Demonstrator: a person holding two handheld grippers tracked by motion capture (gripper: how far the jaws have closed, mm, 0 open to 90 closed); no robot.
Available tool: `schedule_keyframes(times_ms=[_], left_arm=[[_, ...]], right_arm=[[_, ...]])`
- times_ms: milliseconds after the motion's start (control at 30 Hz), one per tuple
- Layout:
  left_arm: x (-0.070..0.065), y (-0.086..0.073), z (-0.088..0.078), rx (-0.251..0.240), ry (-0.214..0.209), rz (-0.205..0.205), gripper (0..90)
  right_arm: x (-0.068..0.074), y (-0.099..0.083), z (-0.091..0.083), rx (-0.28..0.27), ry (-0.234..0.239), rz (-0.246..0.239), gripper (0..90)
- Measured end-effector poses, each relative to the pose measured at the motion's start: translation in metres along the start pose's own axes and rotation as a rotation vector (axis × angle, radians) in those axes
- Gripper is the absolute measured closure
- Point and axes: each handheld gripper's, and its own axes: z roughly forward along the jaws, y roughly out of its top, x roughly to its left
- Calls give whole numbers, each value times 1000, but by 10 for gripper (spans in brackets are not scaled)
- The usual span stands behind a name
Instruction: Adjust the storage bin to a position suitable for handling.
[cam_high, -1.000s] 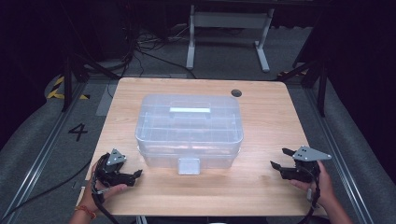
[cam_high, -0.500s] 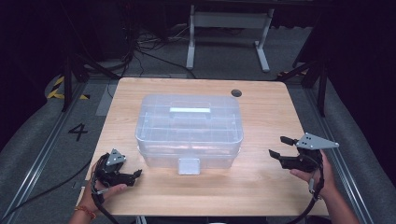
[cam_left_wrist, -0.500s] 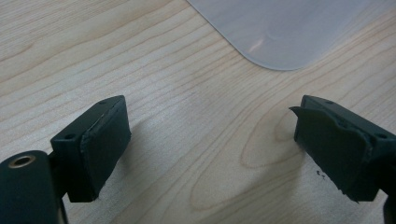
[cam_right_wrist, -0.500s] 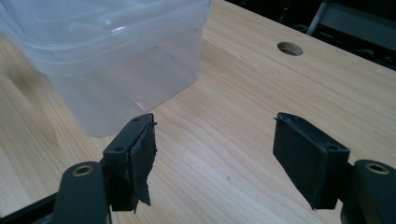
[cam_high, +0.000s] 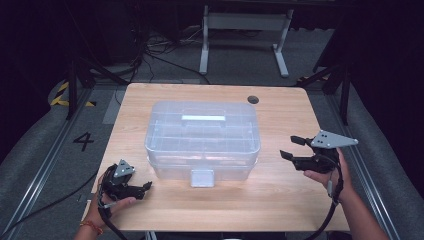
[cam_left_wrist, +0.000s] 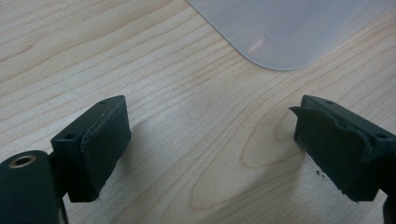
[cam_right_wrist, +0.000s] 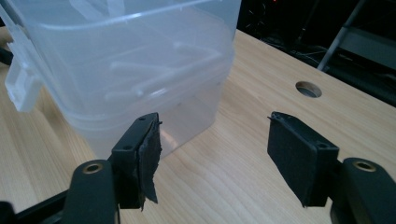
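Note:
A clear plastic storage box (cam_high: 202, 137) with its lid on stands in the middle of the wooden table (cam_high: 280, 200). A latch tab (cam_high: 202, 177) hangs at its front. My left gripper (cam_high: 145, 187) rests on the table near the front left, open, with nothing between its jaws. In the left gripper view the gripper (cam_left_wrist: 215, 140) sits over bare wood, with a rounded corner of the box (cam_left_wrist: 280, 28) ahead. My right gripper (cam_high: 291, 148) hangs above the table to the right of the box and points at it. Its jaws (cam_right_wrist: 215, 149) are open, have just been closing a little, and hold nothing. The box (cam_right_wrist: 126, 60) lies just ahead of them.
A round cable hole (cam_high: 253, 99) sits near the table's far edge, right of the box. Bare wood lies along the front and right of the table. A metal stand (cam_high: 245, 30) and cables are on the floor beyond the table.
My right gripper has risen off the table and moved a little towards the box. The left gripper and the box have not moved.

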Motion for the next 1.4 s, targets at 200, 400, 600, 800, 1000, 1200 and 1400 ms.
schedule_keyframes(times_ms=[200, 400, 600, 800, 1000, 1200, 1400], left_arm=[[0, 0, 0, 1, -2, -3, 112], [0, 0, 0, 1, -1, -1, 113], [0, 0, 0, 0, 0, 0, 113], [0, 0, 0, 1, -2, -1, 114], [0, 0, 0, 1, -2, -2, 114], [0, 0, 0, 2, -2, -1, 114], [0, 0, 0, 0, -2, 1, 116]], right_arm=[[1, 16, 1, -34, 8, -14, 358], [2, 33, 5, -53, 15, -29, 362], [8, 49, 13, -60, 28, -62, 373], [11, 62, 18, -67, 44, -73, 377], [15, 72, 26, -69, 67, -88, 382], [19, 80, 39, -53, 90, -105, 385], [24, 89, 50, -45, 125, -101, 385]])
